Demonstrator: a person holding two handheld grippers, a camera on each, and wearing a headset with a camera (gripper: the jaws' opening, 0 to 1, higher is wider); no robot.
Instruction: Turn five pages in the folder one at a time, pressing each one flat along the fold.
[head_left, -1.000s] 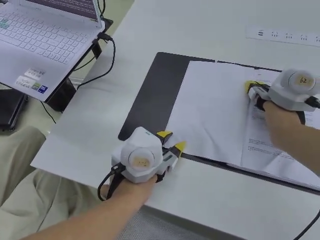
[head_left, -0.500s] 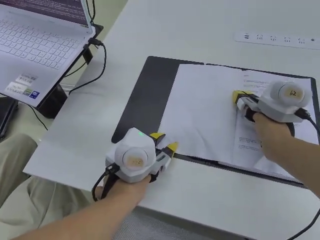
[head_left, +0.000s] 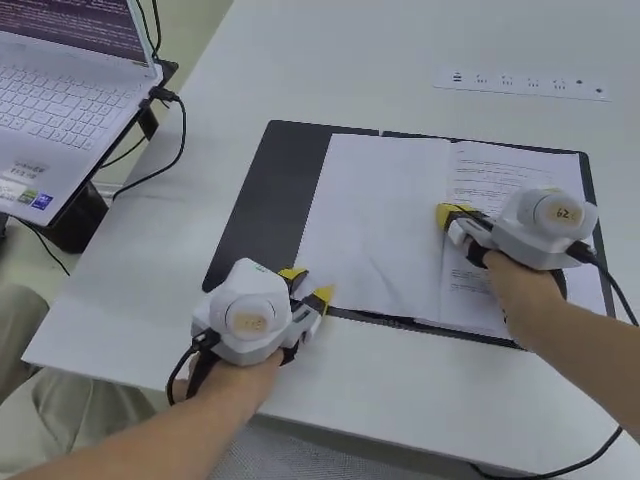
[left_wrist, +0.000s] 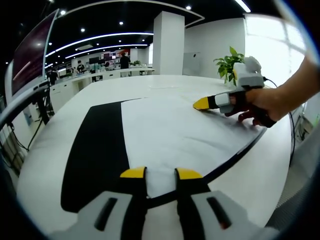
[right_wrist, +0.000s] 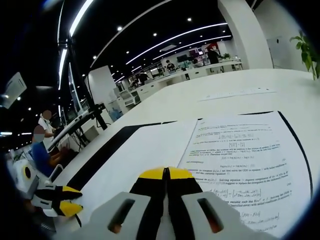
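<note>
The black folder (head_left: 268, 200) lies open on the white table. Its left page (head_left: 380, 225) is blank and its right page (head_left: 505, 165) is printed. My right gripper (head_left: 447, 214) is shut, its yellow tips resting on the fold between the two pages. In the right gripper view its jaws (right_wrist: 166, 173) meet over the fold, with the printed page (right_wrist: 250, 150) to their right. My left gripper (head_left: 306, 285) stands open at the near left corner of the blank page, with nothing between its fingers. In the left gripper view its tips (left_wrist: 161, 173) straddle the folder's near edge.
A white laptop (head_left: 60, 100) sits on a stand at the far left, with a black cable (head_left: 175, 140) running across the table. A power strip (head_left: 530, 83) lies at the back. The table's near edge runs just below the folder.
The head camera has shifted. My right gripper has slid a little along the fold toward the near edge. My left gripper stays at the page corner.
</note>
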